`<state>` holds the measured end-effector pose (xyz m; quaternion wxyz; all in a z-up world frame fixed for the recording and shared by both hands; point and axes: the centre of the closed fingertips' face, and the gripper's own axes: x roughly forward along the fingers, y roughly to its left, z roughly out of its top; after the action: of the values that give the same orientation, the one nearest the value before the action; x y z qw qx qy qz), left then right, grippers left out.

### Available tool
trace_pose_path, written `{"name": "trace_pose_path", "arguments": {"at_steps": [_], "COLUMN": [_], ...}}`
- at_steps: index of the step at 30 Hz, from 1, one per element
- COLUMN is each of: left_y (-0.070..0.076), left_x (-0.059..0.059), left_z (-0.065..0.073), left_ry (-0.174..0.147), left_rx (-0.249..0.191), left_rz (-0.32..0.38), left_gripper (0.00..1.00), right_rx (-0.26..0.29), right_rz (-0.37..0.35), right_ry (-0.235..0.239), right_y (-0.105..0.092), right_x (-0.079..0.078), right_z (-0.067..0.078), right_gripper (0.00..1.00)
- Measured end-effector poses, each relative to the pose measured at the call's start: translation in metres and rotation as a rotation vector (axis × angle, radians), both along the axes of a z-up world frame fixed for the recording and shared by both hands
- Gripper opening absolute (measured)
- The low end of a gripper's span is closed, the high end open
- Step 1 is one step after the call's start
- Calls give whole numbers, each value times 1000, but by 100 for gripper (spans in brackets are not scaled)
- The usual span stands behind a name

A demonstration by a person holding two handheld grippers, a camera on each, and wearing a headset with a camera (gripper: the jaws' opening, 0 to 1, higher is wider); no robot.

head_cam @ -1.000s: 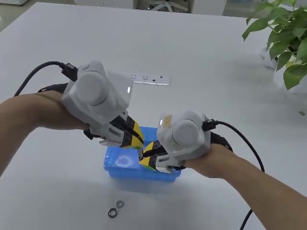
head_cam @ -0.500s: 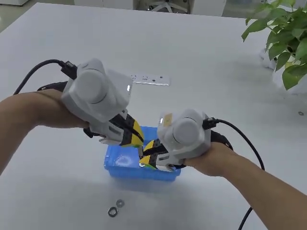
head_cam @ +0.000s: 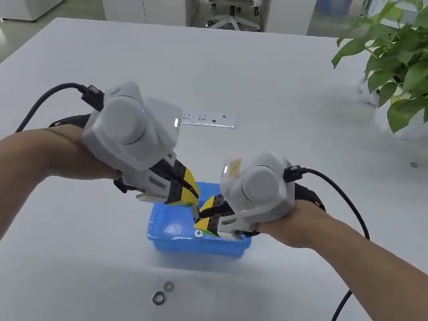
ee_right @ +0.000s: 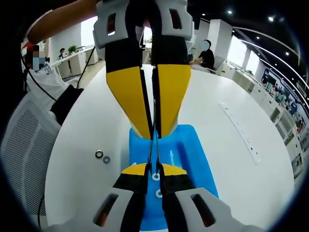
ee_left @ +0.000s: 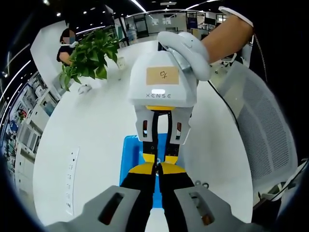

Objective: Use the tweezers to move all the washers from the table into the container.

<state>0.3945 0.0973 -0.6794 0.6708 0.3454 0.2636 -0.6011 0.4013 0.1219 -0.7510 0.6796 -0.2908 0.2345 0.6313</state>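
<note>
Two loose washers (head_cam: 158,298), perhaps two more inside one container (head_cam: 194,245).

White table (head_cam: 287,80), bearing one white power strip (head_cam: 208,120) flat near its middle towards the far edge, one green leafy plant (head_cam: 394,67) at the right edge, wheeled chair base (head_cam: 231,8) beyond the far edge.
</note>
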Motion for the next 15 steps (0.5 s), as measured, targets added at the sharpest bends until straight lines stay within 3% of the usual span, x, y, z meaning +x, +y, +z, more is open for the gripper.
{"name": "trace_pose_path", "arguments": {"at_steps": [15], "left_y": [0], "left_x": [-16], "left_z": [23], "left_ry": [-37], "left_rx": [-2], "left_rz": [2], "left_gripper": [6], "right_rx": [11], "right_rz": [-1], "right_ry": [-50], "right_y": [1], "right_x": [-13], "right_z": [24], "right_gripper": [11]}}
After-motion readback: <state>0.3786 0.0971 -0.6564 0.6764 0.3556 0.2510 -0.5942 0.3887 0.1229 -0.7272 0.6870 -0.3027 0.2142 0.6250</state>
